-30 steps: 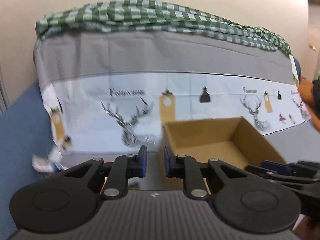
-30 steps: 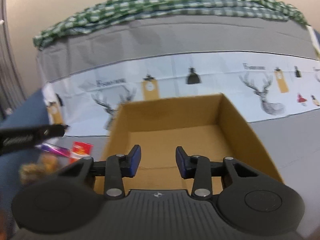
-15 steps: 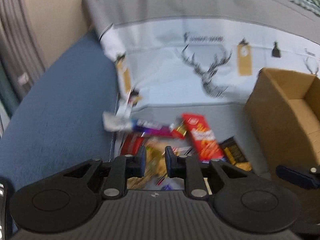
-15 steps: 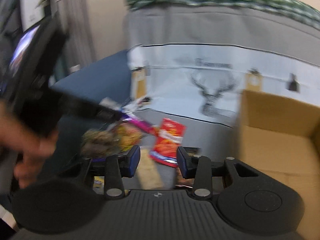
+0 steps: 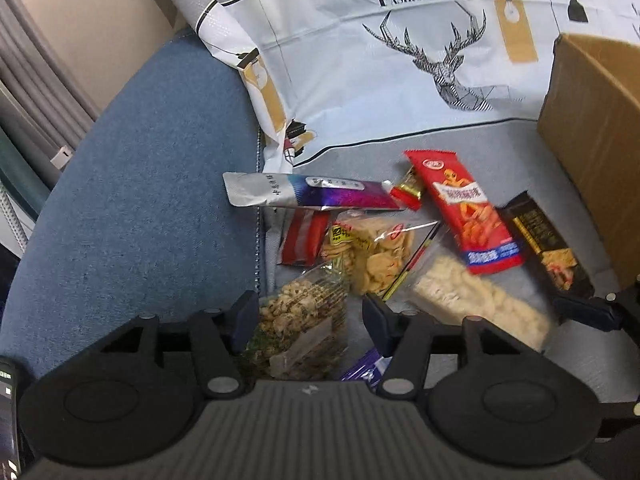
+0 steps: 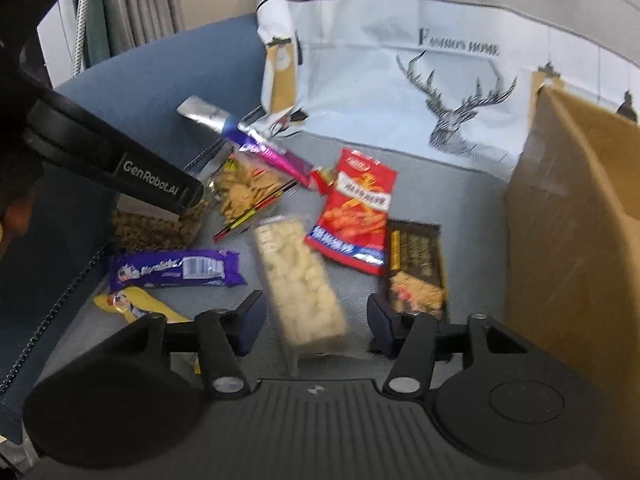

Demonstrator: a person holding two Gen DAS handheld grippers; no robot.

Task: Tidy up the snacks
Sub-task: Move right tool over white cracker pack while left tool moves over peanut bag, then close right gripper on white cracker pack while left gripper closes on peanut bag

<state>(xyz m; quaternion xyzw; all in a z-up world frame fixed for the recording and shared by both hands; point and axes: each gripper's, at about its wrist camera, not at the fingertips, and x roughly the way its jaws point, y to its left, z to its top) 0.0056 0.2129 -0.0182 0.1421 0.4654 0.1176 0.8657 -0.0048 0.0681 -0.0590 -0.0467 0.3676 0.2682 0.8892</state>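
A heap of snack packs lies on the grey cloth. My left gripper [image 5: 306,320] is open just above a clear bag of seaweed-speckled snacks [image 5: 298,324]. Beyond lie a clear cracker bag [image 5: 372,252], a red chip pack [image 5: 468,210] and a silver-purple pack [image 5: 304,196]. My right gripper [image 6: 316,318] is open over a clear pack of pale puffed bars [image 6: 298,284]. A purple bar [image 6: 176,270], a yellow pack [image 6: 136,306] and a dark cracker box [image 6: 416,266] lie around it. The cardboard box [image 6: 568,216] stands at the right.
A blue upholstered arm [image 5: 132,184] borders the heap on the left. A deer-print cloth [image 5: 400,60] hangs behind. The left gripper's body [image 6: 116,164] reaches in from the left in the right wrist view. Curtains [image 6: 132,4] hang at the far left.
Both grippers swung left and down from the cardboard box to the snack heap. The left jaws opened wide; the right jaws opened a little more.
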